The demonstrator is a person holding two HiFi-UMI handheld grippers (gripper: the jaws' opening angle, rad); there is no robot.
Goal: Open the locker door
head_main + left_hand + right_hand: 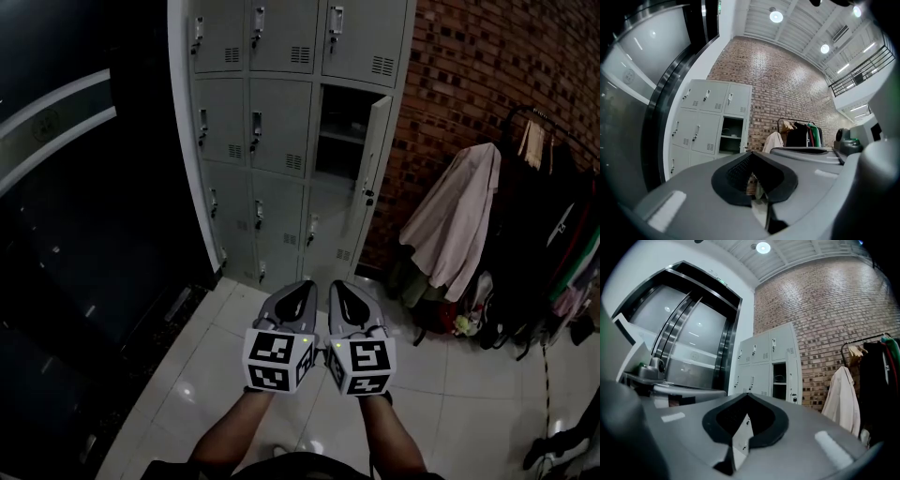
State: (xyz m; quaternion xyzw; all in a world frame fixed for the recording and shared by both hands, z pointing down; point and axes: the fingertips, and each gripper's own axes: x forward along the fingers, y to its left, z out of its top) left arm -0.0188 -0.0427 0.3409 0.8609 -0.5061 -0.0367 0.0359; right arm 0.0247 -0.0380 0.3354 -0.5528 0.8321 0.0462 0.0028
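The grey locker door (373,159) is standing open, hanging edge-on at the right of its dark compartment (339,131), second row, right column.

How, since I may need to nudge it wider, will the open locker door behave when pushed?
The open locker door looks like thin sheet metal, so probably stiff yet light. It seems hinged at its right edge, so a push should swing it, not tip it. Its painted face looks smooth, perhaps slippery.
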